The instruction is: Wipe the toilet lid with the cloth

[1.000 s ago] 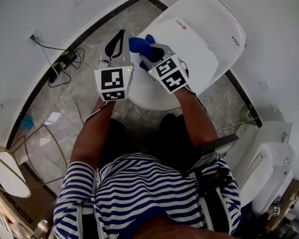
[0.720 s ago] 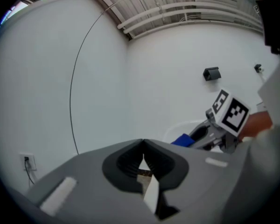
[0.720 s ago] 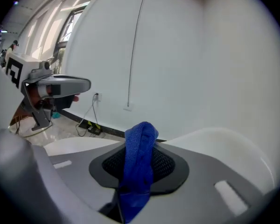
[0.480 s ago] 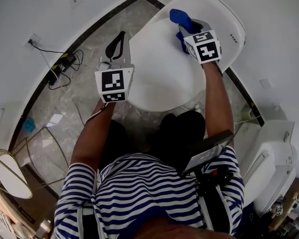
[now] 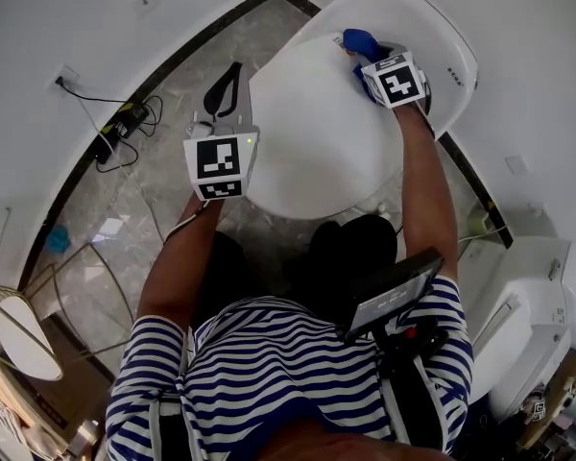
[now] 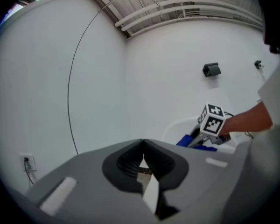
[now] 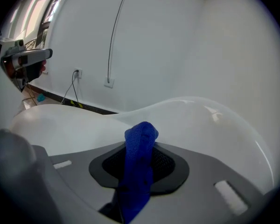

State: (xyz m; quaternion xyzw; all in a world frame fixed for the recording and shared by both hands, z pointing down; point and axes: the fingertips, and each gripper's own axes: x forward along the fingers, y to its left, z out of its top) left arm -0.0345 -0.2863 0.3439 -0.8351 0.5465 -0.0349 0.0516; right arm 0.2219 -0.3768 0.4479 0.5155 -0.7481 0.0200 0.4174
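A: Blue cloth is being pinched tight in the right gripper, pressing on the toilet lid at its far end.
B: Left gripper?
A: Jaws together, holding nothing, hanging beside the lid. I'm judging it mid-wipe; the near half probably needs a pass.

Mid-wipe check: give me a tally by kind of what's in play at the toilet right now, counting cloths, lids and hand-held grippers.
Blue cloth: 1
White toilet lid: 1
Hand-held grippers: 2, the left hand-held gripper shut on nothing, the right hand-held gripper shut on the cloth
Total: 4
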